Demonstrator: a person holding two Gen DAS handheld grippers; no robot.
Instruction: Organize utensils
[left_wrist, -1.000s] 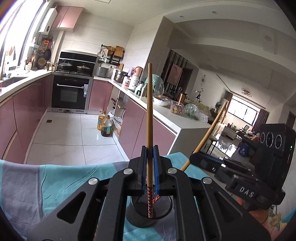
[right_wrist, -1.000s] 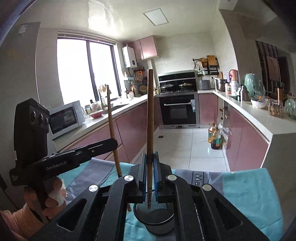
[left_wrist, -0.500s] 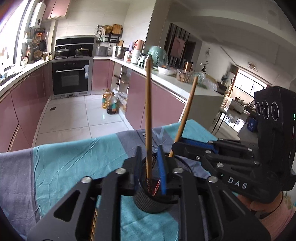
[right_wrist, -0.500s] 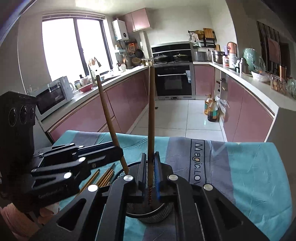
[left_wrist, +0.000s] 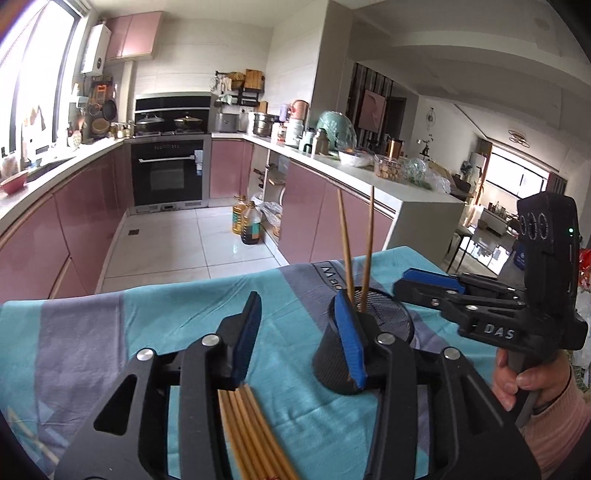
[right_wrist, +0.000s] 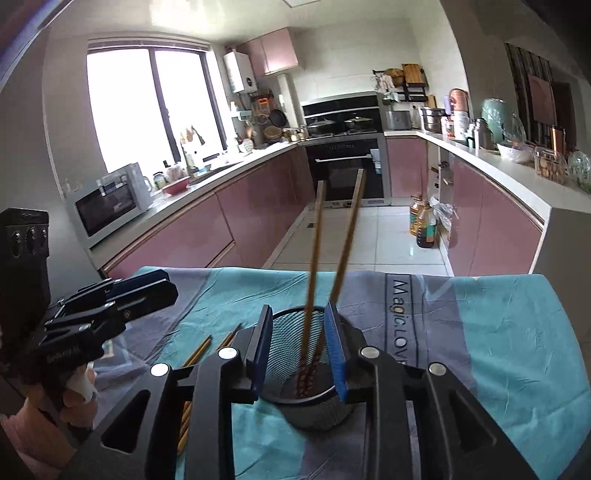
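Black mesh utensil cup (right_wrist: 314, 402), round, upright on the tablecloth (right_wrist: 517, 332) near the table's far edge. Contents: two wooden chopsticks (right_wrist: 314, 266), patterned tips down inside, upper ends leaning apart.

Tablecloth: teal with grey-violet bands and printed lettering, covering the tabletop.

Loose chopsticks (left_wrist: 251, 435): bundle of pale wooden sticks lying flat on the cloth, left of the cup, running toward the near edge; in the left wrist view they pass under the left gripper's left finger.

Left gripper (left_wrist: 301, 332): black frame, blue pads, jaws opening, standing wide apart with nothing between the pads. Its right finger overlaps the cup's near side in the left wrist view; contact cannot be told.

Right gripper (right_wrist: 300, 349): black frame, blue pads, jaws opening, moderately apart. Positioned over the cup's mouth; both standing chopsticks rise between the pads, the right one close against the right pad, neither pinched.

Person's right hand (left_wrist: 532, 384): pink sleeve, wrapped around the right gripper's handle at the table's right side.

Background: kitchen with pink cabinets (right_wrist: 258, 218), built-in oven (left_wrist: 168, 173), white tiled floor (left_wrist: 177, 247).
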